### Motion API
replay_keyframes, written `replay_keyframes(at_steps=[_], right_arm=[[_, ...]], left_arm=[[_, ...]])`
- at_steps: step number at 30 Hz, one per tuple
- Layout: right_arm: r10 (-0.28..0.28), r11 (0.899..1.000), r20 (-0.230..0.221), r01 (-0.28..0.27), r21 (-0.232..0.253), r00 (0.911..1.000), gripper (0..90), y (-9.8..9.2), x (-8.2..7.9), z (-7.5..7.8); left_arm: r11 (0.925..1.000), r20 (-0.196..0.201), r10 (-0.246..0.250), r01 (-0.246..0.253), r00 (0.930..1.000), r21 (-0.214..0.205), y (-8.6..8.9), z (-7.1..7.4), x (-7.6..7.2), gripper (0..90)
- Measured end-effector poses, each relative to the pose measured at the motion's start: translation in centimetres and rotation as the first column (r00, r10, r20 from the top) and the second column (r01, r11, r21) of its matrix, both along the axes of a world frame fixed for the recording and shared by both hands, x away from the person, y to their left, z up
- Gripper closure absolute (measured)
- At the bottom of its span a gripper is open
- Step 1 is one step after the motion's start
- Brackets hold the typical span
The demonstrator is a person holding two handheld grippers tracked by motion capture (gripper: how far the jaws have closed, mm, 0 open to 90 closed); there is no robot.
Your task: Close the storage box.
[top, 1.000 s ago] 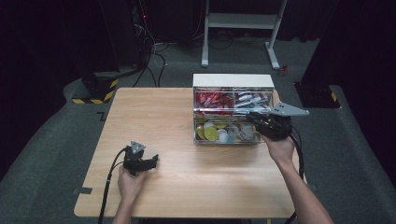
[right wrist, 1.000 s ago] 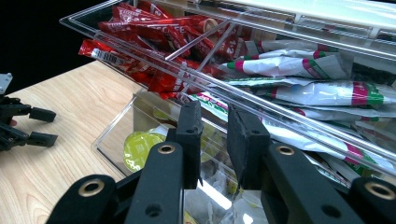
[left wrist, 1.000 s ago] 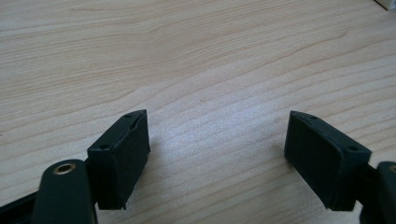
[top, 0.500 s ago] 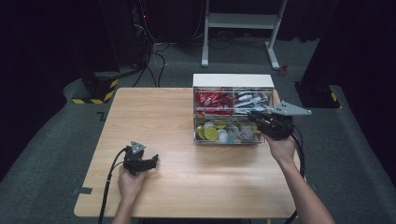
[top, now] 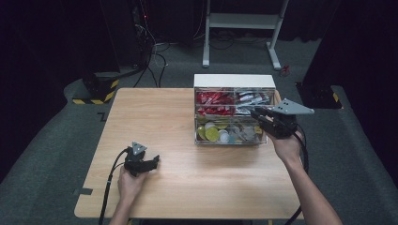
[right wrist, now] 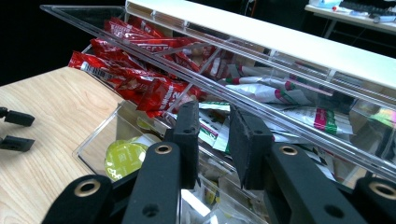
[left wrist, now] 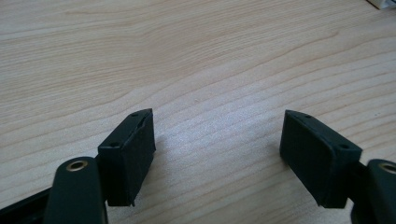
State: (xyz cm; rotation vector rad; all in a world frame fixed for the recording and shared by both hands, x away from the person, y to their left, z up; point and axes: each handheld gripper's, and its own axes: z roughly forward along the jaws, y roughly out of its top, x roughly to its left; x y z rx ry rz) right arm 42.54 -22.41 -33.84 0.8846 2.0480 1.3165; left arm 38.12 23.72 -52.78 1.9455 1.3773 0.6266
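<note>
Right gripper [top: 259, 114] at the organizer [top: 233, 112] on the surface's [top: 155, 112] far right, fingers [right wrist: 188, 135] nearly together over the drawer's packets [right wrist: 212, 128], pinching nothing. Left gripper [top: 152, 161] rests near-left, fingers [left wrist: 128, 154] spread. Looks like picking; next: dip, pinch one packet.

L gripper [top: 149, 161] sits low near the table's front-left, jaws spread wide, held by L hand [top: 129, 183]. R gripper [right wrist: 212, 140] up at arm's reach, jaws nearly together w/ a narrow gap.

You face a wooden table [top: 155, 117] on grey carpet [top: 51, 140]; white stand [top: 244, 21] behind, bkgd dark.
</note>
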Motion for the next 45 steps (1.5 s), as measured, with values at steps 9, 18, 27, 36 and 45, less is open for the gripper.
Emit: replay_keyframes(at_steps=[9,18,27,36,45], right_arm=[[0.000,1.000,-0.044,0.002,0.027,0.9990,70.5,0.0,0.1,0.8],[0.011,0.998,-0.075,-0.006,0.058,0.9972,67.2,-0.3,0.4,1.1],[0.019,0.998,-0.080,-0.013,0.066,0.9966,66.1,-0.4,0.5,1.5],[0.026,0.999,-0.063,-0.023,0.047,0.9977,66.2,-0.1,0.6,2.2],[0.030,0.998,-0.073,-0.027,0.048,0.9969,66.3,-0.1,0.9,2.4]], left_arm=[[0.9996,0.000,-0.029,0.029,0.9996,0.000,0.1,0.0,0.0,26.8],[0.9984,-0.023,-0.057,0.057,0.9981,-0.004,-0.3,0.9,0.0,31.2],[0.9884,0.016,-0.136,0.137,0.9906,-0.066,-1.4,3.5,0.0,34.0],[0.9756,0.097,-0.175,0.186,0.9798,-0.117,-2.2,6.3,0.3,35.9],[0.9595,0.179,-0.225,0.250,0.9578,-0.131,-3.2,9.2,1.2,38.6]])
